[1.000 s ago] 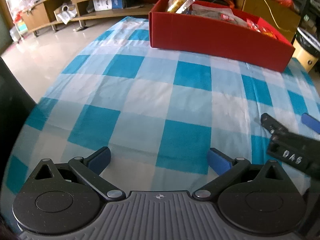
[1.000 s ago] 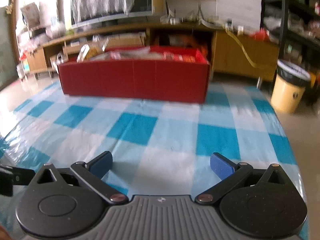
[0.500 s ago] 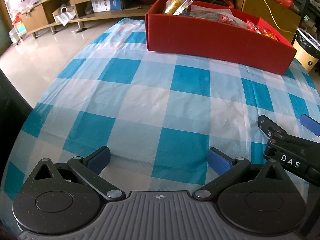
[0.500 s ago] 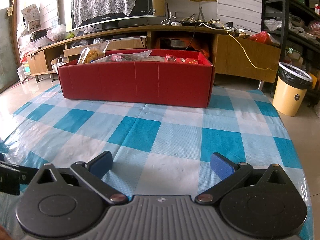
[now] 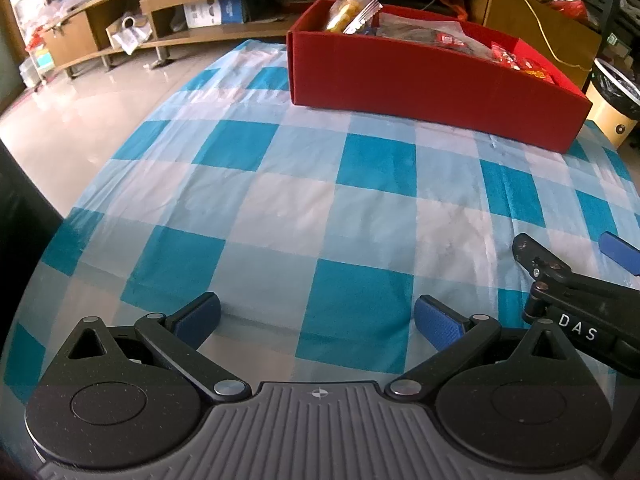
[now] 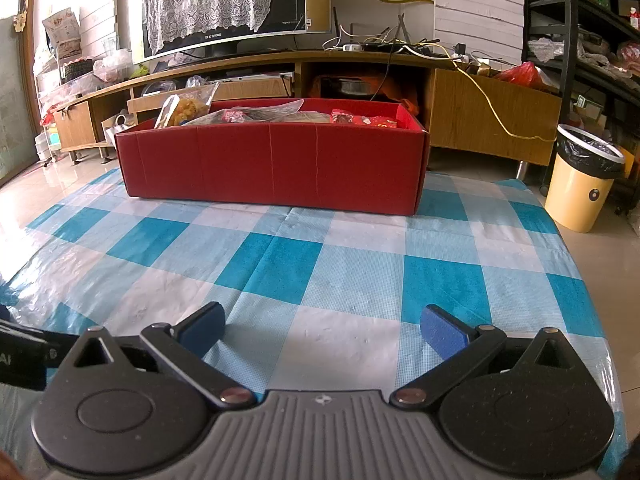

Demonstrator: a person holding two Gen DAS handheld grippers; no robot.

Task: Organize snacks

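So we're hovering both tools low over the blue-and-white checked plastic tablecloth (image 6: 352, 272), and neither is carrying anything. The left hand-held gripper (image 5: 317, 318) is sitting with its blue pads spread wide and nothing between them, and the right hand-held gripper (image 6: 323, 325) is looking the same, released and empty

The crinkly plastic-wrapped snack packets (image 6: 256, 114) are all sitting inside the long red cardboard box (image 6: 272, 168) at the far end of the cloth, well apart from both grippers. One clear bag of golden puffy snacks (image 5: 347, 12) is poking up at the box's left end, with flatter red-printed packets (image 5: 520, 62) lying toward the right

We're guessing these are going to handle light and soft, with slippery film and crushable contents, so a hard squeeze on the belly is probably a bad idea. We're thinking the crimped top seam of that upright bag is the best place to pinch, since it's standing clear of the box wall. The flat ones are looking trickier, probably needing an edge grab

The box itself is looking stiff enough to stay put
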